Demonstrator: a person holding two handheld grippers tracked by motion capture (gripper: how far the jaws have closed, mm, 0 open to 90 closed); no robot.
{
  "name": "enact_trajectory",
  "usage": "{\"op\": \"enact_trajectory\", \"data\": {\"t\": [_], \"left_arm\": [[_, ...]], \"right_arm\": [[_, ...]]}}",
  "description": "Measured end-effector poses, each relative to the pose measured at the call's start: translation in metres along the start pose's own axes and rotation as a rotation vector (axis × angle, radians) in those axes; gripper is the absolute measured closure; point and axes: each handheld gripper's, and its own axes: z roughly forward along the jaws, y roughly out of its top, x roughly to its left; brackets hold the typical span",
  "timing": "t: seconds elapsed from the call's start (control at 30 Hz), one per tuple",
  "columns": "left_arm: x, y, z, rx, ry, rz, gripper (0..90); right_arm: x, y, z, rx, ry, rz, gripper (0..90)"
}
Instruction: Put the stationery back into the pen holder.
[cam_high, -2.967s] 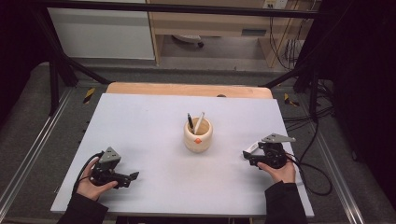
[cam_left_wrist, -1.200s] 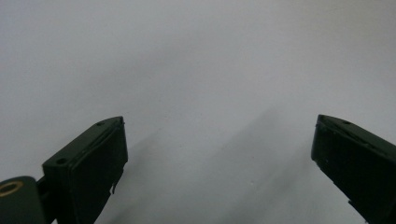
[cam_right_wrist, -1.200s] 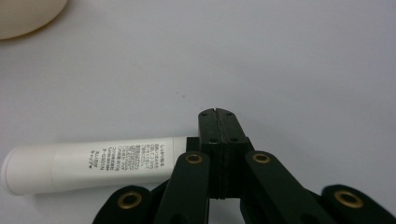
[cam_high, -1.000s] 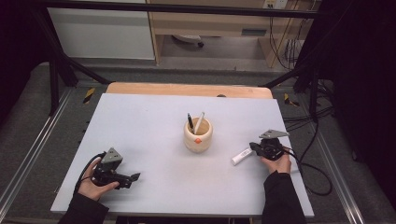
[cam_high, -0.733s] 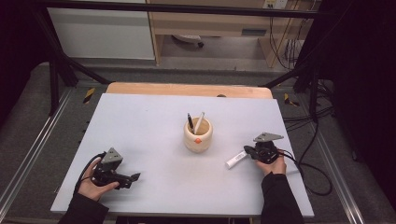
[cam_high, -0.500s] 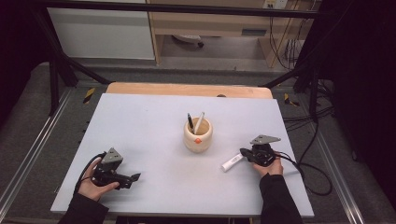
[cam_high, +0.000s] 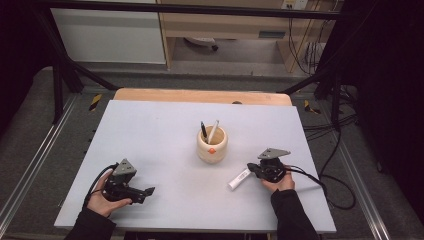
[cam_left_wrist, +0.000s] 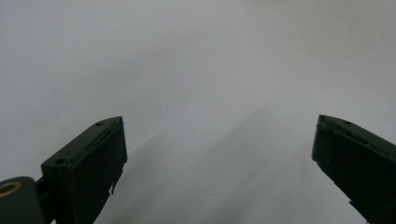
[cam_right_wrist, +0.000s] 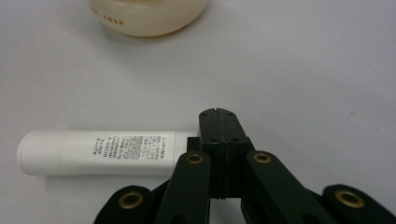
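Observation:
A white tube (cam_high: 239, 178) with small black print lies flat on the grey-white table (cam_high: 165, 125), to the right of and a little in front of the cream cup (cam_high: 212, 145). My right gripper (cam_high: 251, 170) is shut, jaws pressed together with nothing between them. In the right gripper view the tube (cam_right_wrist: 102, 151) lies crosswise, its end against the left side of the right gripper (cam_right_wrist: 217, 114), and the cup's base (cam_right_wrist: 149, 16) is just ahead. A dark pen (cam_high: 203, 131) and a white pen (cam_high: 214, 131) stand in the cup. My left gripper (cam_high: 147, 190) rests open at the front left; the left gripper (cam_left_wrist: 219, 154) faces bare table.
A wooden board (cam_high: 200, 96) runs along the table's far edge. Black cables (cam_high: 320, 185) trail off to the right of my right hand. Dark frame bars and metal rails flank the table on both sides.
My right gripper has slid left towards the cup, and the white tube has moved left along with it, staying against its jaws. The left gripper has stayed in place.

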Motion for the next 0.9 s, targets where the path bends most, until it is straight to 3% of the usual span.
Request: {"op": "enact_trajectory", "data": {"t": [0.3,0.4,0.47,0.67,0.83,0.9], "left_arm": [[-0.017,0.01,0.005,0.012,-0.025,0.022,4.5],[-0.024,0.016,0.008,0.013,-0.03,0.023,5.2],[-0.028,0.021,0.009,0.011,-0.036,0.027,6.0],[-0.048,0.038,0.019,0.037,-0.046,0.067,8.0],[-0.07,0.057,0.034,0.062,-0.07,0.113,9.6],[-0.078,0.064,0.039,0.069,-0.082,0.131,10.3]], "right_arm": [[0.007,0.001,0.001,0.006,0.01,-0.013,90.0],[0.005,0.001,-0.001,0.0,-0.006,-0.023,85.9],[0.001,0.002,-0.005,-0.015,-0.014,-0.004,81.6],[-0.009,0.003,-0.021,-0.049,-0.019,0.025,60.3],[-0.01,0.002,-0.032,-0.082,-0.009,0.053,38.4],[-0.009,0.0,-0.034,-0.072,0.002,0.059,30.1]]}}
